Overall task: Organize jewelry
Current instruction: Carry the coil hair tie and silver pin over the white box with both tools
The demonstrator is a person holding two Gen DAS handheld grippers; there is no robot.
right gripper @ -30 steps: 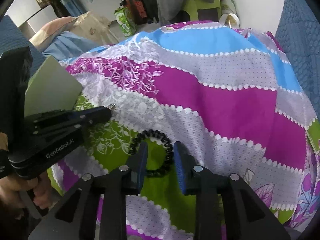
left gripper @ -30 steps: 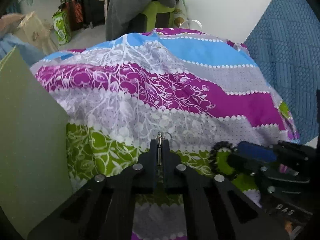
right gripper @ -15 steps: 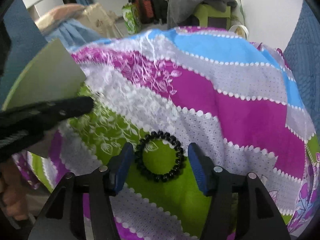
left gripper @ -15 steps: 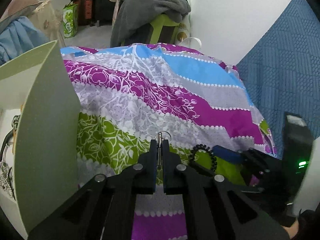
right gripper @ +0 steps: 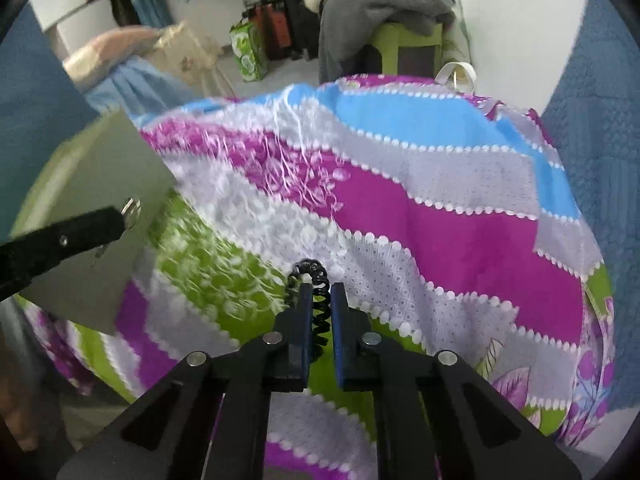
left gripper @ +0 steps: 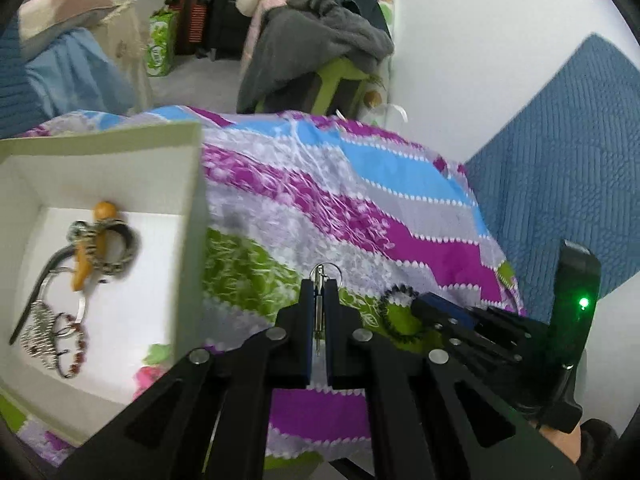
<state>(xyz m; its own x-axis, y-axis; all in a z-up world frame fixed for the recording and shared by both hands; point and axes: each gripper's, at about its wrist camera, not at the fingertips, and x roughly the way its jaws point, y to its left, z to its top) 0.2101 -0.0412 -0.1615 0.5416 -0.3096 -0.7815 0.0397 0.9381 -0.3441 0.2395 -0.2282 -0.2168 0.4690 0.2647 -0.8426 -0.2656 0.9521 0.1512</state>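
My left gripper (left gripper: pixel 319 286) is shut on a small silver ring-shaped piece (left gripper: pixel 325 271) and holds it above the patterned cloth, just right of an open white box (left gripper: pixel 188 184). The box holds several pieces: bracelets, a striped hair tie (left gripper: pixel 102 246) and an orange piece. My right gripper (right gripper: pixel 319 286) is shut on a black coiled hair tie (right gripper: pixel 314 280), squeezed flat between its pads over the green stripe. In the left wrist view the right gripper (left gripper: pixel 424 306) sits at the hair tie (left gripper: pixel 400 312). The left gripper with the silver piece (right gripper: pixel 130 208) shows at left in the right wrist view.
A bright striped cloth (right gripper: pixel 420 208) covers the work surface. A blue quilted panel (left gripper: pixel 560 168) stands at right. A green chair piled with grey clothes (left gripper: pixel 320 40) stands behind, with bags on the floor. The box wall (right gripper: pixel 100 184) rises at left in the right wrist view.
My right gripper closed from wide open onto the black hair tie. My left gripper rose and moved left with the silver piece, bringing the box's inside into view.
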